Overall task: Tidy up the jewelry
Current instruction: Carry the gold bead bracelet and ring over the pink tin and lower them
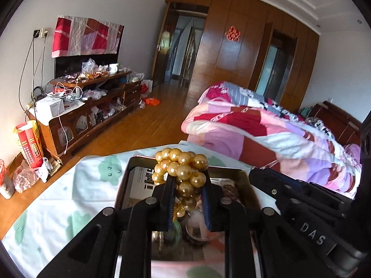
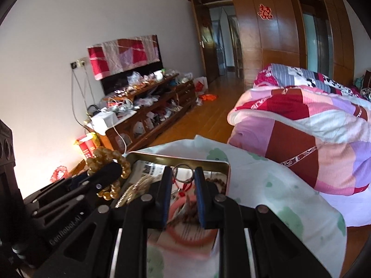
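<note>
Lifting pieces out of the open metal tin (image 1: 243,176) seems to be the step in hand: both grippers hang just above it, each with a piece of jewelry, and the tin sits on a white cloth with green flower prints (image 1: 76,185).

On the left, the left gripper (image 1: 186,185) is narrowed onto a gold bead bracelet (image 1: 183,169); its blue pads press the cluster of large beads from both sides, and most of the beads bulge above the fingertips. In the right wrist view the same bracelet (image 2: 111,162) shows at the tin's left edge.

On the right, the right gripper (image 2: 183,176) stands almost as narrow, pinching a thin silver ring (image 2: 183,173) upright between its pads, over a red bangle (image 2: 185,236) and darker beads lying in the tin.

By my judgement, the next move calls for carrying each piece clear of the tin and setting it down apart on the cloth, keeping the pinch firm, since the ring is slim and could slip
</note>
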A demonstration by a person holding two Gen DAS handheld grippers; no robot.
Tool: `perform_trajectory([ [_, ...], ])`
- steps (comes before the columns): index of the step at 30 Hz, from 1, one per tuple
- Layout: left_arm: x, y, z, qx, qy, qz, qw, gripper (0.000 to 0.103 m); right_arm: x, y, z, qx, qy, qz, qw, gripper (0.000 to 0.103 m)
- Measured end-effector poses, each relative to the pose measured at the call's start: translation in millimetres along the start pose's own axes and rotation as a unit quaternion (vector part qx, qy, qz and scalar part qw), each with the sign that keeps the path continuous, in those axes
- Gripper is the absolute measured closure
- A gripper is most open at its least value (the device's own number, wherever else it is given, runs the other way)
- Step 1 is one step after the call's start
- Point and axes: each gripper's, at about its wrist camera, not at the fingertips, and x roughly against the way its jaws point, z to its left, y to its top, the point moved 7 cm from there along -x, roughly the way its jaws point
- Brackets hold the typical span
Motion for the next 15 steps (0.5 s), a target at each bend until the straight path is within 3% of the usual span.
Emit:
perform_trajectory([
  [6, -29, -3, 5, -0.008, 0.033, 0.03, 0.999, 0.083, -40, -2, -11, -0.026, -0.014, 0.023, 0.999, 0.081],
  [15, -41, -15, 18, -0.014, 0.069, 0.055, 0.996, 0.083, -65, -12, -16, -0.037, -0.018, 0.048, 0.998, 0.081],
])
